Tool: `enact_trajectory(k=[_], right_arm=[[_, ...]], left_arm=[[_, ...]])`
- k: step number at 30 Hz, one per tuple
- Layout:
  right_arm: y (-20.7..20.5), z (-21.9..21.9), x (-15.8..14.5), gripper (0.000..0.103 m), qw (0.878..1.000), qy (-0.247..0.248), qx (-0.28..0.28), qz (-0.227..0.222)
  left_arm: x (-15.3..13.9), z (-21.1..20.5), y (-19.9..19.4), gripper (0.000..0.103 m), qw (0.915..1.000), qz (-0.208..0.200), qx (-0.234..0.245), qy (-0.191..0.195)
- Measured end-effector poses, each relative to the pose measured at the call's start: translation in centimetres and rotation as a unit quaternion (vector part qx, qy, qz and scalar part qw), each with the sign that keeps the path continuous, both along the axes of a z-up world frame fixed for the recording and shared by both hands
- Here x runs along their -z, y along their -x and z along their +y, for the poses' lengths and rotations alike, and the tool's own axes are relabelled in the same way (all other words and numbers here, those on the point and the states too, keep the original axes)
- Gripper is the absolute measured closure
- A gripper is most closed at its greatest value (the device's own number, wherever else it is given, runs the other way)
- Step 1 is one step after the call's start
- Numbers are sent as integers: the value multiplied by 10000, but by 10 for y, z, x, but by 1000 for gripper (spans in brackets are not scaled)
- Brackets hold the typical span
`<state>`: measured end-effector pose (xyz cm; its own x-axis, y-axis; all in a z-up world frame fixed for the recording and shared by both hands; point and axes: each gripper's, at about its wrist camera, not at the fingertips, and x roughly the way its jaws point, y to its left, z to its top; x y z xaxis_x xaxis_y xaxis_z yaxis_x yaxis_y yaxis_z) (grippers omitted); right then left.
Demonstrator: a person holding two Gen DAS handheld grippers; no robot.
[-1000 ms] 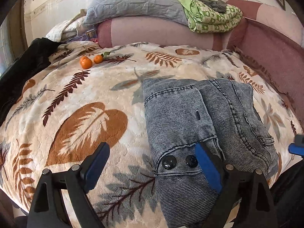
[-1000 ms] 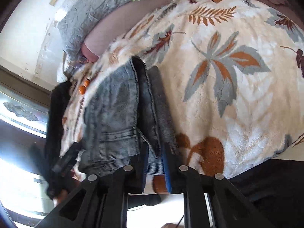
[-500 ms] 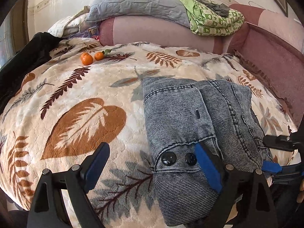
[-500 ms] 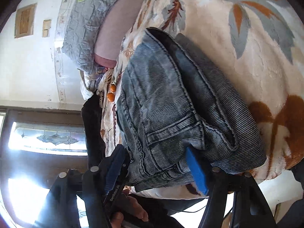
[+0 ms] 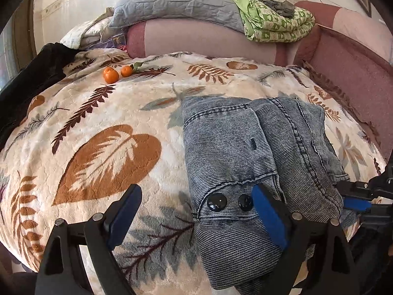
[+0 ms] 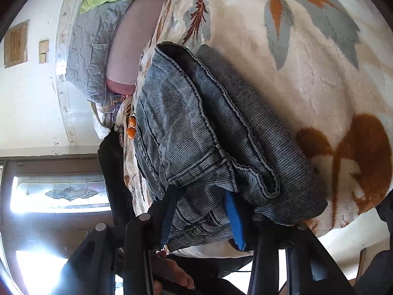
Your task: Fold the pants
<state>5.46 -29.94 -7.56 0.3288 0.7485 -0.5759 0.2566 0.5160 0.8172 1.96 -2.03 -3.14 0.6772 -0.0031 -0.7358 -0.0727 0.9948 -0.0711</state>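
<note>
Folded grey-blue denim pants (image 5: 250, 162) lie on the leaf-patterned blanket (image 5: 103, 147), waistband with two black buttons toward me. My left gripper (image 5: 196, 218) is open just above the near end, its right finger (image 5: 267, 218) over the waistband, its left finger over bare blanket. My right gripper (image 6: 201, 218) grips the near right edge of the pants (image 6: 196, 127); denim fills the gap between its blue pads. It also shows at the right edge of the left wrist view (image 5: 361, 199).
Two oranges (image 5: 115, 73) lie at the far left of the bed. A black garment (image 5: 29, 78) drapes over the left edge. Pillows and a green quilt (image 5: 275, 22) are stacked at the headboard. A pink padded rail (image 5: 356, 78) runs along the right.
My right gripper swung around to the pants' near right edge, opened wide, and has closed in on the denim. My left gripper has stayed open and lifted slightly.
</note>
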Motion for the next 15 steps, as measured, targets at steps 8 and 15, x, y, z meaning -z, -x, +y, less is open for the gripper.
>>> enact_trajectory(k=[8, 15], right_arm=[[8, -1, -81, 99, 9834, 1263, -320, -1261], [18, -15, -1, 97, 9968, 697, -139, -358]], left_arm=[[-42, 1, 11, 12, 9983, -550, 75, 166], [-1, -30, -11, 9, 9949, -25, 373, -931]])
